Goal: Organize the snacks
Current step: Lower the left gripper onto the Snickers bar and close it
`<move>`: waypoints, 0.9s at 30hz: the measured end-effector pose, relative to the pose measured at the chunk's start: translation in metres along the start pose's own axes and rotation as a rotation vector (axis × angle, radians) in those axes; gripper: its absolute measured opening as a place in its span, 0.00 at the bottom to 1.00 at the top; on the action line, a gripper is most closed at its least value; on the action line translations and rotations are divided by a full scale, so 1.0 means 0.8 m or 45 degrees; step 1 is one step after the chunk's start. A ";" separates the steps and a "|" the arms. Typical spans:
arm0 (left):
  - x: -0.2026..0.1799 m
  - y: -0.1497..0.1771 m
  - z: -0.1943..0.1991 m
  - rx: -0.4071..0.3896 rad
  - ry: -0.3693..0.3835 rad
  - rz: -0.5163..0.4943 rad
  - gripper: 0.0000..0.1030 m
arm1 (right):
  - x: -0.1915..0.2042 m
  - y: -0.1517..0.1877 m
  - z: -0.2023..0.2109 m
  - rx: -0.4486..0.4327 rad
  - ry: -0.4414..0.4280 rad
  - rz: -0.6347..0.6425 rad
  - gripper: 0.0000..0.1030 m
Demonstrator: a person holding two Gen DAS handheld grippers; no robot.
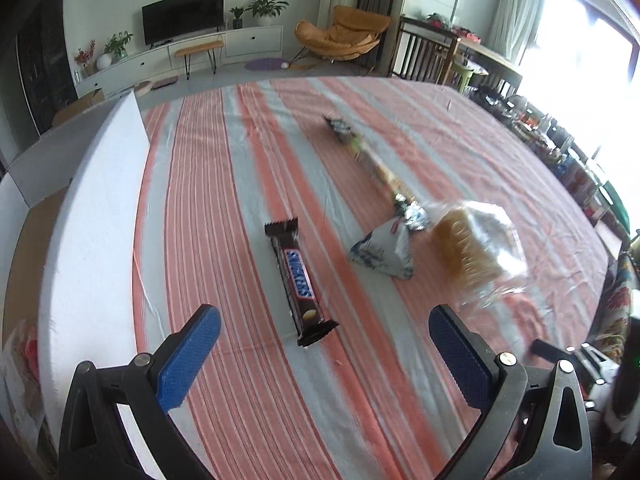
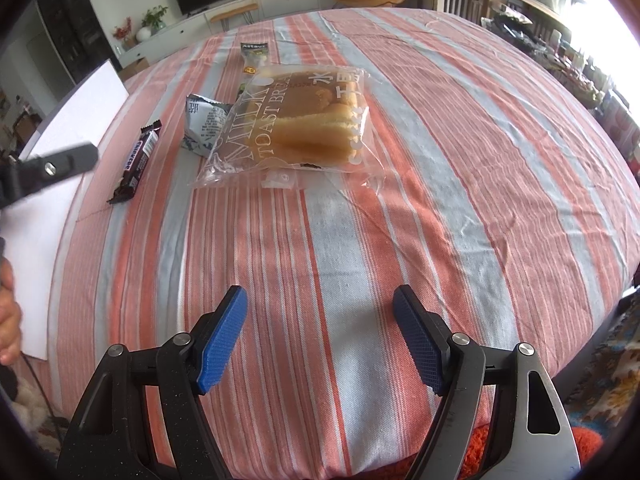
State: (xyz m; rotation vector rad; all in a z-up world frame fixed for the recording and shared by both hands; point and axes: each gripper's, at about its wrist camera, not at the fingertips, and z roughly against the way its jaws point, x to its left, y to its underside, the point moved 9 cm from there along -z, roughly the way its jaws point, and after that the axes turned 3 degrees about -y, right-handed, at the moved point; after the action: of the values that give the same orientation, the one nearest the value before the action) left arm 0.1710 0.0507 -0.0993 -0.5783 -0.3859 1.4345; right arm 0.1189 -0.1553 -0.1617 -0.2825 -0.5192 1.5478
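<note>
**Snacks on the striped worktop, both tools empty**

The right hand-held gripper (image 2: pixel 320 336) stands wide, holding nothing; so does the left hand-held gripper (image 1: pixel 324 344). At twelve o'clock from the right one lies the toast bread bag (image 2: pixel 296 120), printed "MILK TOAST BREAD": likely light, soft, crushable, its film slippery, so best pinched at a sealed edge. At its nine o'clock a small foil packet (image 2: pixel 204 128); further left the Snickers bar (image 1: pixel 298 280), probably firm enough to take mid-length. The worktop (image 2: pixel 460 184) carries all.
</note>
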 end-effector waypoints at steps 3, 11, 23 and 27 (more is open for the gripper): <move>-0.005 -0.018 0.019 -0.014 0.059 0.013 1.00 | 0.000 0.000 0.000 0.001 -0.001 0.001 0.76; 0.034 -0.093 0.065 -0.127 0.158 0.221 1.00 | 0.000 0.000 0.000 -0.001 -0.006 -0.002 0.77; 0.018 -0.011 -0.091 0.185 -0.134 -0.002 0.81 | 0.002 0.000 0.001 -0.001 -0.014 -0.004 0.77; 0.022 0.004 -0.117 0.220 -0.131 0.017 0.72 | 0.002 0.000 0.001 -0.003 -0.023 -0.010 0.77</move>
State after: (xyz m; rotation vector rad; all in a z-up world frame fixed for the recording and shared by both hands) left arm 0.2244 0.0549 -0.1783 -0.3691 -0.3358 1.4975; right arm 0.1186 -0.1542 -0.1608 -0.2683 -0.5355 1.5432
